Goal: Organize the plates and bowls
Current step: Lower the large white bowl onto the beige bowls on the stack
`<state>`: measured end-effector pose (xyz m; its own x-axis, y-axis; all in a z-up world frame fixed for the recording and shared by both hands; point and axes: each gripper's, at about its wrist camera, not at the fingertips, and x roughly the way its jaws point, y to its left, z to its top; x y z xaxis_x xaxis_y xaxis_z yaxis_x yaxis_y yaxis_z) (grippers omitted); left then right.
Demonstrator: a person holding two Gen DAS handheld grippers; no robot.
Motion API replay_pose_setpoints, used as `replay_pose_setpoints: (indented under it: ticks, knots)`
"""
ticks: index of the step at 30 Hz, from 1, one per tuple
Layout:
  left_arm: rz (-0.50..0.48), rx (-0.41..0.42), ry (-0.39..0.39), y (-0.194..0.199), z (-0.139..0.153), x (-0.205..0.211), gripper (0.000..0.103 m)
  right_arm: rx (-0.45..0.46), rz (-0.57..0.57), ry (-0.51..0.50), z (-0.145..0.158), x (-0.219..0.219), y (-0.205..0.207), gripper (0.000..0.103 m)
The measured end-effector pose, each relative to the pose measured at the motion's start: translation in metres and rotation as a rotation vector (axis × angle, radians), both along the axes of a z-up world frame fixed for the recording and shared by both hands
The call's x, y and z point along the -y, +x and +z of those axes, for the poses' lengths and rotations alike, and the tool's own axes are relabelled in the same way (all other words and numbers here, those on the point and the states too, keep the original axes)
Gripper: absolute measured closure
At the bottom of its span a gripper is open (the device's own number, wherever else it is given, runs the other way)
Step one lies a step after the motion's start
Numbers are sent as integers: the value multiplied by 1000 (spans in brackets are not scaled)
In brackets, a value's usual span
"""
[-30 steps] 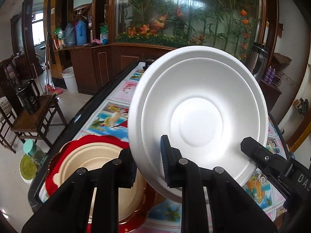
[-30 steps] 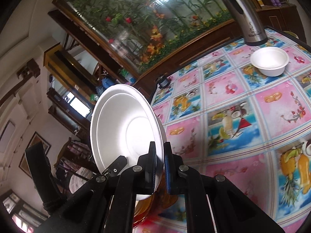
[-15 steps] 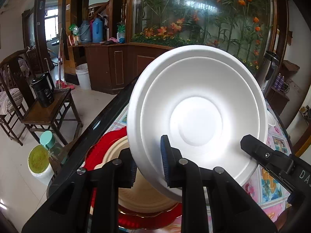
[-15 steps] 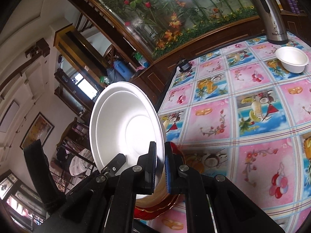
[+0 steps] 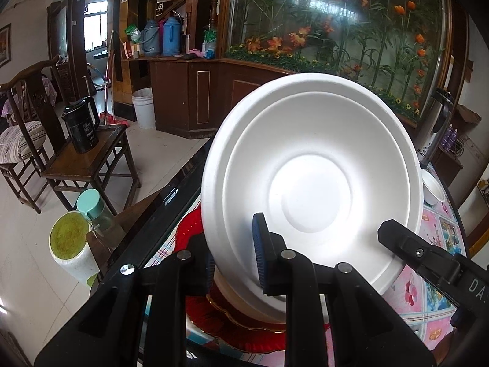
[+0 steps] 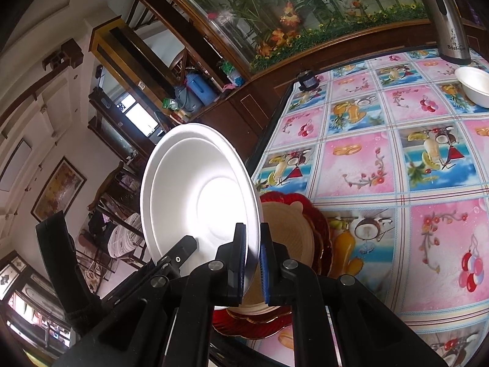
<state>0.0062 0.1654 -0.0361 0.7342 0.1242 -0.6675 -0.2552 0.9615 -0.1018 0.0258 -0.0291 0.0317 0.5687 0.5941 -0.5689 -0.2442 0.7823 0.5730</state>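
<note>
Fruit-print table [image 6: 360,165] bearing red plate [image 6: 321,214], white bowl [image 6: 473,87], steel flask [image 6: 446,18].

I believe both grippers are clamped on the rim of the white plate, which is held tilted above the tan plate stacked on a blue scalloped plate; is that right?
Not quite: the scalloped plate at the bottom of the stack is red, not blue, as the right wrist view shows. The rest holds: the left gripper and right gripper both clamp the rim of the white plate, tilted above the tan plate.
</note>
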Motion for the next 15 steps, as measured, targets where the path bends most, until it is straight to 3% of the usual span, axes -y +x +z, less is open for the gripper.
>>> replay_pose_setpoints:
  ticks: [15]
  knots:
    - [24,-26,-11,-4,-12,-14,83,-33,33,-15,-12,-21,-5,93]
